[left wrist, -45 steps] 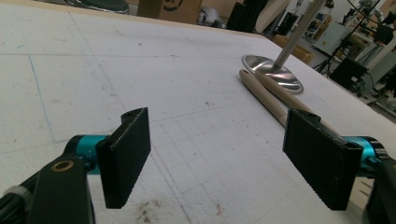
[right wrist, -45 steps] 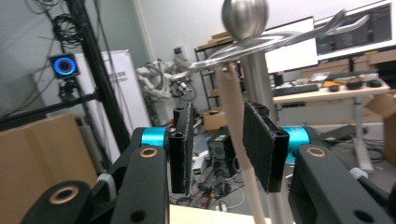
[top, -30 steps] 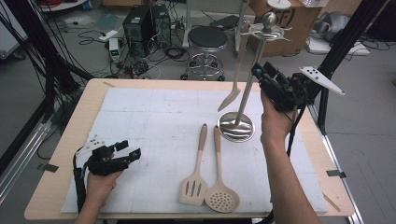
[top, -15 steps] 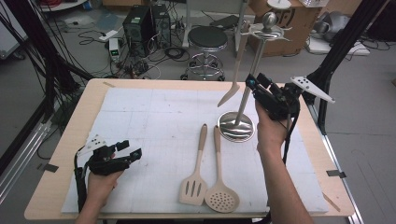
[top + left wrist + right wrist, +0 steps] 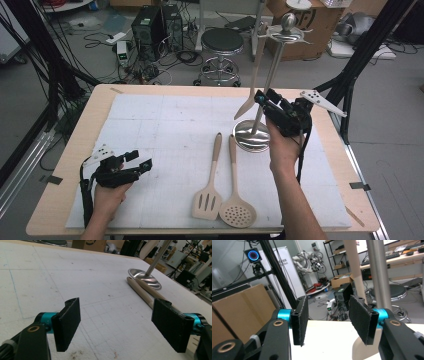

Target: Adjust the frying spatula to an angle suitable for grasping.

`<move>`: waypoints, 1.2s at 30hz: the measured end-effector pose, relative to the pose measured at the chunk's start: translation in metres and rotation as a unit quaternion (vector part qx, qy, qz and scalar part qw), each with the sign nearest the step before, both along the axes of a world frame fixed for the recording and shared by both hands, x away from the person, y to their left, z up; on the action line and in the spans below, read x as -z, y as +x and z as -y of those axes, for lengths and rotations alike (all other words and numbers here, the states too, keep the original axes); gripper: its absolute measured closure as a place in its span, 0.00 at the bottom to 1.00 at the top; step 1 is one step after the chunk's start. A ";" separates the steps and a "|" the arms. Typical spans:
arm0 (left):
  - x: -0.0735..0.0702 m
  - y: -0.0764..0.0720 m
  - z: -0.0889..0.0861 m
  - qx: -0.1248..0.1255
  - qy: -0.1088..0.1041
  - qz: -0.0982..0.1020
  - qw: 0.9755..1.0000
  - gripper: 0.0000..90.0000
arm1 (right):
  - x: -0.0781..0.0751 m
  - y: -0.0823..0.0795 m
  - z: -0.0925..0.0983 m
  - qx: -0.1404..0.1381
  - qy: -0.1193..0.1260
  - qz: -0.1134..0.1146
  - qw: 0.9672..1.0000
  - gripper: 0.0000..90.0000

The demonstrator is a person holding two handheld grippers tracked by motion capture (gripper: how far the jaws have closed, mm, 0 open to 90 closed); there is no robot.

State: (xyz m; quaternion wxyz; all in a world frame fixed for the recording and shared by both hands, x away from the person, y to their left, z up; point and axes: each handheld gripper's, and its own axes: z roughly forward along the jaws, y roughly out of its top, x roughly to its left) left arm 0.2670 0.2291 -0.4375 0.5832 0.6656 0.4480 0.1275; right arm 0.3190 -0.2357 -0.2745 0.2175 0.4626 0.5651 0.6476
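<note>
A metal utensil stand (image 5: 251, 136) rises from the white mat at centre right, and one wooden-handled turner (image 5: 248, 102) hangs from its top. My right gripper (image 5: 265, 98) is held in the air beside the stand's pole. It is open, its jaws have just been opening, and nothing is between them. In the right gripper view (image 5: 328, 322) the pole (image 5: 377, 272) and the hanging handle (image 5: 354, 265) stand just beyond the right jaw. A slotted spatula (image 5: 207, 202) and a skimmer (image 5: 238, 214) lie side by side on the mat. My left gripper (image 5: 141, 161) rests open at the front left.
The left gripper view (image 5: 117, 327) looks across bare mat (image 5: 75, 277) to the stand's base (image 5: 144, 280) and the two wooden handles (image 5: 142, 292). The wooden table edge (image 5: 65, 165) frames the mat. A stool (image 5: 221, 42) and cardboard boxes stand behind the table.
My right gripper has come down and slightly left, closer to the stand's pole. The left gripper and the utensils on the mat have stayed put.
</note>
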 end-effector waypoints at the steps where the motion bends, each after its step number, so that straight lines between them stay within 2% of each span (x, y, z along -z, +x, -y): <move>1: 0.000 0.000 0.000 0.000 0.000 0.000 1.000 0.27 | 0.000 0.000 0.000 0.000 0.000 0.000 1.000 0.55; 16: 0.000 0.000 0.001 0.002 -0.001 0.002 1.000 0.27 | 0.024 -0.002 -0.012 -0.029 -0.005 -0.039 0.999 0.55; 21: 0.000 0.000 0.001 0.002 -0.001 0.001 1.000 0.27 | 0.034 -0.001 -0.016 -0.046 -0.005 -0.052 0.998 0.61; 23: 0.000 0.000 0.001 0.002 -0.001 0.001 1.000 0.27 | 0.039 0.000 -0.018 -0.054 -0.001 -0.065 0.996 0.64; 33: -0.001 0.000 0.001 0.002 -0.001 0.001 1.000 0.27 | 0.059 0.002 -0.025 -0.069 -0.012 -0.089 0.994 0.71; 36: -0.001 0.000 0.001 0.002 -0.002 0.002 1.000 0.27 | 0.066 0.003 -0.027 -0.074 -0.014 -0.098 0.992 0.76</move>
